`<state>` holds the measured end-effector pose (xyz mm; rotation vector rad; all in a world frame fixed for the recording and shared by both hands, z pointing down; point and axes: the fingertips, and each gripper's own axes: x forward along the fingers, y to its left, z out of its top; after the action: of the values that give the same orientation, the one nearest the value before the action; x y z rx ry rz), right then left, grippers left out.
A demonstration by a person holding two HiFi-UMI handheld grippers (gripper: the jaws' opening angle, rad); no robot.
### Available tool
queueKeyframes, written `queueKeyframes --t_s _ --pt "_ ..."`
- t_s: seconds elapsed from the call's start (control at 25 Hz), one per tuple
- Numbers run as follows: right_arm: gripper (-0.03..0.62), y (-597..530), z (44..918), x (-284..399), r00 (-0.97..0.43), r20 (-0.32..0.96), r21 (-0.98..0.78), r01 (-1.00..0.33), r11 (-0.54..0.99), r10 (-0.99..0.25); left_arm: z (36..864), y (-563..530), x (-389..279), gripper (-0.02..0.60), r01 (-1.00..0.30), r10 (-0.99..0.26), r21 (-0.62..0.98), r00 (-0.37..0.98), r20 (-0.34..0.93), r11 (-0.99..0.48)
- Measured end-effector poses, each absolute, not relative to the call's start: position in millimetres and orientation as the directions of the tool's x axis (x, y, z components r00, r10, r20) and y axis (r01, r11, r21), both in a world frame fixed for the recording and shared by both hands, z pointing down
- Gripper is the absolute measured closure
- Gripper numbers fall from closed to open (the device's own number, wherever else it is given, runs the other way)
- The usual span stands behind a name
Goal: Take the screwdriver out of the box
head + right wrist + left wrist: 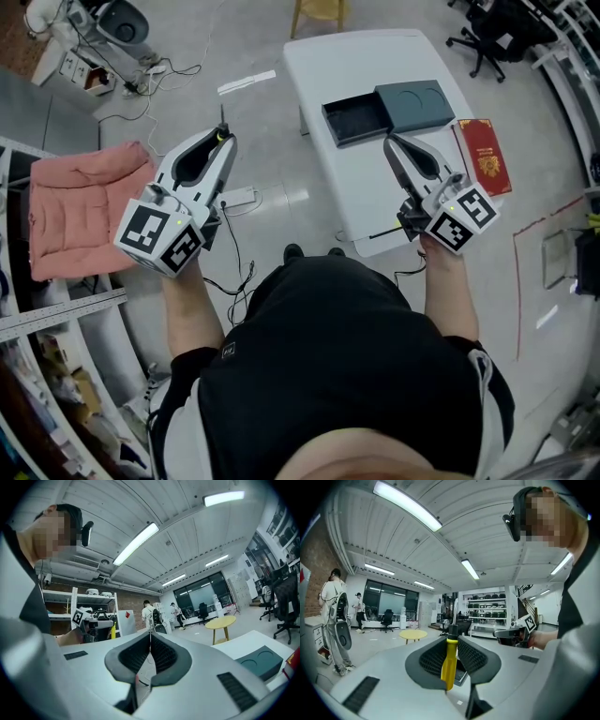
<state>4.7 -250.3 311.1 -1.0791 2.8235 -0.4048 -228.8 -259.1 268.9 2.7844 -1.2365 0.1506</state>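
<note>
Screwdriver (449,663) held in left gripper (451,635); shaft mostly hidden, seemingly beyond jaws.

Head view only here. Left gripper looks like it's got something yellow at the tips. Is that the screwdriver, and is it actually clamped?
Observer: Yes. In the left gripper view the left gripper has its pads pressed on the yellow handle of the screwdriver.
Operator: Right one carrying anything?
Observer: No. In the right gripper view the right gripper has its jaws together with nothing between them.
Operator: Anyone close on the left?
Observer: Not close. The left gripper view shows people standing far off near the windows.
</note>
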Motion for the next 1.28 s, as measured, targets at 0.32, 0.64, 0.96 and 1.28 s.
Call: queueKeyframes --t_s 0.32,0.64,0.96,1.28 --pt "0.563 -242 303 4 -0.735 -0.006 -0.22 -0.661 0.718 -0.678 267 -259 -243 0.499 -0.783 -0.781 0.056 0.622 0.057 -0.619" --pt "0.565 -235 300 12 -0.731 -0.019 -0.174 -0.669 0.722 -0.682 270 -262 -236 0.499 -0.804 -0.802 0.042 0.595 0.053 -0.594" --pt "0.565 -240 304 14 -0.734 -0.006 -0.164 -0.67 0.724 -0.679 281 -271 -229 0.499 -0.81 -0.807 0.061 0.586 0.065 -0.583" --pt "0.565 -244 303 13 -0.736 -0.008 -0.166 -0.667 0.727 -0.677 280 -271 -216 0.499 -0.808 -0.805 0.029 0.589 0.068 -0.589"
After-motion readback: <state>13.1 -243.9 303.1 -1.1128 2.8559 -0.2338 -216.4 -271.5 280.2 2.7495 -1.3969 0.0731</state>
